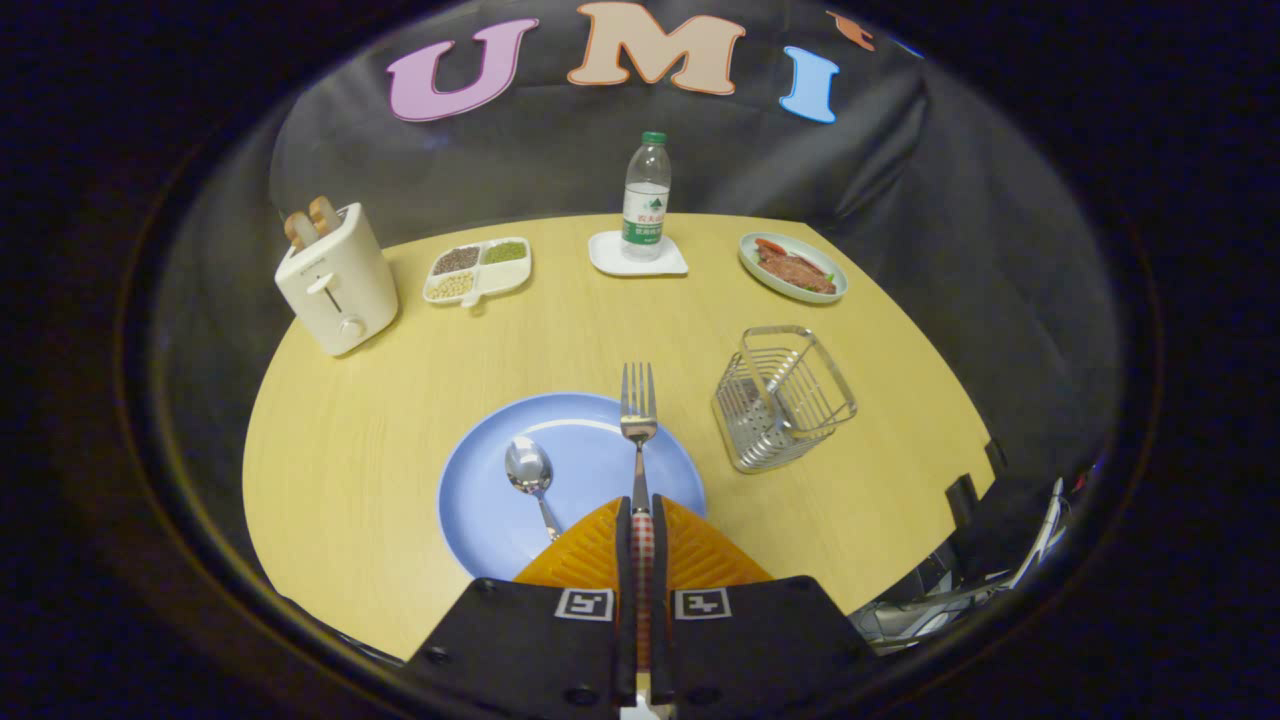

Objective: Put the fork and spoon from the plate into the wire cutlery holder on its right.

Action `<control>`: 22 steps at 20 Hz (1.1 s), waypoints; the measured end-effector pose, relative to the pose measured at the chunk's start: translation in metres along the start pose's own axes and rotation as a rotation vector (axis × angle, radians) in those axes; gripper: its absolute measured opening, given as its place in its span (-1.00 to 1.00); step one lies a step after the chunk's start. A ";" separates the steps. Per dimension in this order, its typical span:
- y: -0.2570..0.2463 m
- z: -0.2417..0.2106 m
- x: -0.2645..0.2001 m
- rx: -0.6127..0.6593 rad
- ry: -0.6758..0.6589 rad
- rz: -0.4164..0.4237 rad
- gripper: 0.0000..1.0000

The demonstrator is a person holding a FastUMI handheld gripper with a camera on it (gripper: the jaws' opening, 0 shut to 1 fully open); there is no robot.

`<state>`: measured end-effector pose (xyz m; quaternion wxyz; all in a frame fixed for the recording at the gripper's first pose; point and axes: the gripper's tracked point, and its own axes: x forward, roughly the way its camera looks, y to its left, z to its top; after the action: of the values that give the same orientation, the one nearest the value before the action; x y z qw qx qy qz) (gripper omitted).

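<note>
Gripper (641, 520) clamped on fork (638, 420) handle, tines forward over blue plate (580, 440). Spoon (530, 475) on plate, left. Wire cutlery holder (783, 397) right, on table (400, 420).

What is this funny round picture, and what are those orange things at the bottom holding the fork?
The picture comes from a little camera riding on a hand-held gripper, a tool with two fingers that a person carries. It looks forward along the orange fingers, so they show at the bottom. The lens bends everything, which is why the picture looks round.

The fingers are pinched shut on the handle of a fork, whose prongs point away over a blue plate. A spoon lies on the plate beside it. To the right stands a wire cutlery holder, where both should go.

Farther back on the yellow table are a toaster, a tray of beans, a water bottle and a plate of food.
</note>
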<state>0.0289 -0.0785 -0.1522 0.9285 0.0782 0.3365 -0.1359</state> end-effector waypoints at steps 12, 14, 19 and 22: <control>-0.073 0.056 -0.026 0.083 0.356 -0.217 -0.83; -0.079 0.051 -0.013 0.093 0.453 -0.219 -0.83; -0.086 0.041 0.022 0.123 0.650 -0.208 -0.83; -0.086 0.039 0.039 0.154 0.725 -0.176 -0.83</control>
<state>0.0547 -0.1776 -0.1519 0.7255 0.1613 0.6373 -0.2035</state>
